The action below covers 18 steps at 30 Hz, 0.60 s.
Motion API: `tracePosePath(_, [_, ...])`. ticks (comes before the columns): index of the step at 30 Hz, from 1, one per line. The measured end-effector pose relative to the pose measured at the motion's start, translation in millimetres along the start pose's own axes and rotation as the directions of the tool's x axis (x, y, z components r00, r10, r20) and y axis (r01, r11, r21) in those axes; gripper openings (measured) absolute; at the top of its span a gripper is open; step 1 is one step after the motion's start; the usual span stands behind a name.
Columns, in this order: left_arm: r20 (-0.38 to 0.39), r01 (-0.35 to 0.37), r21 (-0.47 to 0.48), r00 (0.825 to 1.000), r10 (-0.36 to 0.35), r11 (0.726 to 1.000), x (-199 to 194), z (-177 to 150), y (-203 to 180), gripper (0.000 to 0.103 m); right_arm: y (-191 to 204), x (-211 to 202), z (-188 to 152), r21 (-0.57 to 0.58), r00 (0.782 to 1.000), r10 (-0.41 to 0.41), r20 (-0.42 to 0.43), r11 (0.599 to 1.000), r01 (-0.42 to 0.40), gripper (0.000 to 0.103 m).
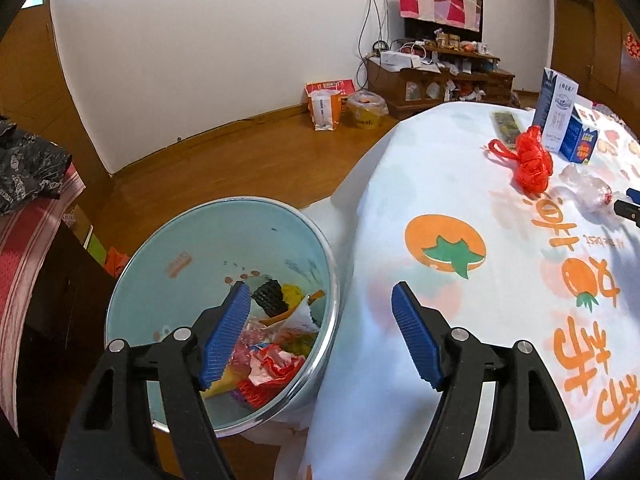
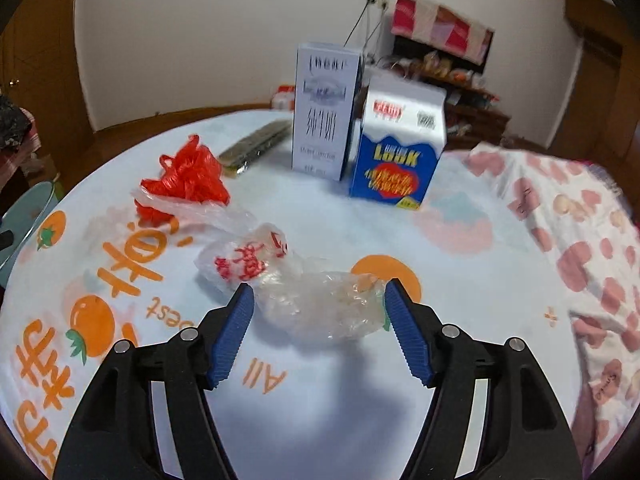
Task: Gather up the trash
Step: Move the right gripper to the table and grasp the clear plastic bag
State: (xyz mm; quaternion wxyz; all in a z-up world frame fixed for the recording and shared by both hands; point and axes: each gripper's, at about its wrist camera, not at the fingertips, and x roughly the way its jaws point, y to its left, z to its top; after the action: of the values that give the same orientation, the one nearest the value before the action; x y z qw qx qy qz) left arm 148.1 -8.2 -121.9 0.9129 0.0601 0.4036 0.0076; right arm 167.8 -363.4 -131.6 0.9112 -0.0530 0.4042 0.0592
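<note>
Crumpled clear plastic bag (image 2: 320, 308), long axis crosswise on the tablecloth (image 2: 460, 280), between the right gripper's (image 2: 319, 334) parted, non-touching pads, red net bag (image 2: 188, 178) and two cartons (image 2: 324, 112) beyond; left gripper (image 1: 320, 340) agape, empty, over the bin's (image 1: 168, 248) rim.

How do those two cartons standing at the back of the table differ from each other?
The white carton is taller and slimmer than the blue carton. The white carton has a flat top; the blue carton has a sloped, gabled top. The white carton is pale with grey print; the blue carton is vivid blue with yellow lettering and a red patch. Both stand upright, side by side on the tablecloth.
</note>
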Motion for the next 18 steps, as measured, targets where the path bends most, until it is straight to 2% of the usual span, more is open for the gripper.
tracePosePath(4, [-0.009, -0.014, 0.006, 1.0, 0.014, 1.0, 4, 6, -1, 0.072, 8, 8, -2, -0.054, 0.996, 0.074, -0.04, 0.996, -0.076, 0.067])
tracePosePath(5, [-0.01, -0.017, 0.007, 1.0, 0.017, 1.0, 5, 8, 0, 0.072, 13, 10, -4, -0.079, 0.996, 0.078, -0.052, 0.993, -0.082, 0.06])
tracePosePath(6, [-0.01, -0.017, 0.008, 1.0, 0.018, 1.0, 4, 8, 1, 0.072, 15, 11, -4, -0.089, 0.995, 0.078, -0.058, 0.993, -0.083, 0.042])
tracePosePath(7, [-0.01, -0.018, 0.009, 1.0, 0.018, 1.0, 4, 9, 1, 0.072, 17, 13, -6, -0.09, 0.993, 0.093, -0.073, 0.991, -0.099, 0.037])
tracePosePath(14, [0.0, 0.001, 0.03, 1.0, -0.001, 1.0, -3, 22, -9, 0.074, 17, -9, -14, -0.031, 0.989, 0.145, -0.032, 0.989, -0.146, 0.022])
tracePosePath(18, [0.016, 0.026, 0.047, 1.0, -0.026, 0.999, -11, 31, -24, 0.075, 20, -30, -25, 0.007, 0.992, 0.124, -0.03, 0.992, -0.124, 0.019])
